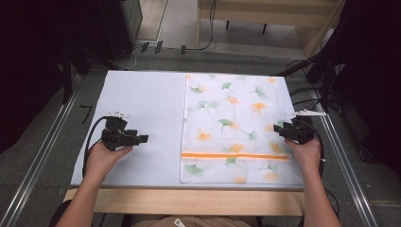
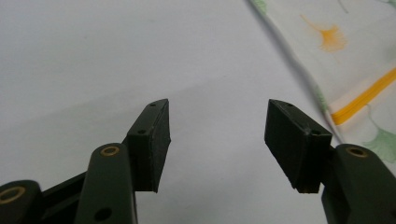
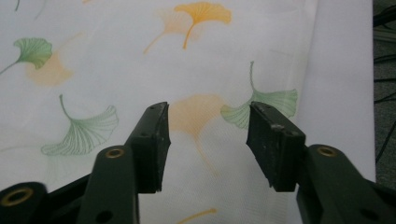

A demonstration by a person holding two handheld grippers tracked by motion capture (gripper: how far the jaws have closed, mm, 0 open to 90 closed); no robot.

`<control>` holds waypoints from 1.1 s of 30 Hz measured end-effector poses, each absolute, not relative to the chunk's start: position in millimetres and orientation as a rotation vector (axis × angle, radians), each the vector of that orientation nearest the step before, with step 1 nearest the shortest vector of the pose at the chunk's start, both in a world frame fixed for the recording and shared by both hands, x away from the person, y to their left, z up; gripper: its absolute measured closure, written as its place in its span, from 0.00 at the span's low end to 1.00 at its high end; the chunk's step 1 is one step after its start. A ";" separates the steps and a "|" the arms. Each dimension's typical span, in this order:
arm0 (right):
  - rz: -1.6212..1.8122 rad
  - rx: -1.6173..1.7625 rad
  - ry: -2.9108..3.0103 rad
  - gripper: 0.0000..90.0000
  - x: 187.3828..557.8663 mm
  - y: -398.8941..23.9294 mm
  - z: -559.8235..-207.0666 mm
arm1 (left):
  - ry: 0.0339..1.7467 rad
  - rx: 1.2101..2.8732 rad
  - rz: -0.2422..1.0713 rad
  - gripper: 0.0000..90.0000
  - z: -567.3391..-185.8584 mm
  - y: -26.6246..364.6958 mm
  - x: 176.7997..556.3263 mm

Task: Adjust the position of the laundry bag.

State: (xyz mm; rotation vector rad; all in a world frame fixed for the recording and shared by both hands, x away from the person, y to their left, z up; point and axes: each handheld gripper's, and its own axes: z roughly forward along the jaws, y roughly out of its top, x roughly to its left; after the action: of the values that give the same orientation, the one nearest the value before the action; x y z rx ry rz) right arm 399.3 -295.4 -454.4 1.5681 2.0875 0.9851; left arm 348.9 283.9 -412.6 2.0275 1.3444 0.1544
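A white cloth (image 1: 234, 125) printed with green and orange ginkgo leaves and an orange stripe lies flat on the right half of the pale table (image 1: 142, 94). My left gripper (image 1: 144, 139) hovers over bare table left of the cloth, its jaws open and pointing right toward the cloth's edge (image 2: 322, 60); the left gripper (image 2: 217, 140) has nothing between its pads. My right gripper (image 1: 276, 130) sits at the cloth's right edge, pointing left. The right gripper (image 3: 208, 144) is open above the leaf print (image 3: 196, 114), gripping nothing.
Metal rails (image 1: 45, 151) run along both sides of the table. Cables (image 1: 302, 94) lie on the floor at the right, and a wooden front edge (image 1: 189, 201) borders the near side. Dark equipment stands at the back left.
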 end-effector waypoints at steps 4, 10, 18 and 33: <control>0.968 1.555 2.108 0.53 397.0 -295.3 -456.7 | 1.313 2.047 0.153 0.46 -412.2 277.3 350.9; 0.955 1.578 2.111 0.52 395.0 -298.5 -459.5 | 1.292 2.085 0.143 0.44 -414.9 268.7 353.9; 0.958 1.578 2.120 0.51 394.9 -297.4 -461.3 | 1.298 2.081 0.141 0.44 -416.2 266.6 354.9; 0.945 1.586 2.138 0.51 395.9 -295.3 -463.1 | 1.299 2.084 0.117 0.45 -416.2 264.9 353.8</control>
State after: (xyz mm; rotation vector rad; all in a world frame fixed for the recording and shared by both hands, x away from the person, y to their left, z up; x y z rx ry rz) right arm 395.9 -295.3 -463.1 1.5857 2.1383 0.9446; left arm 353.8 264.9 -416.2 2.0842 1.2993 0.1166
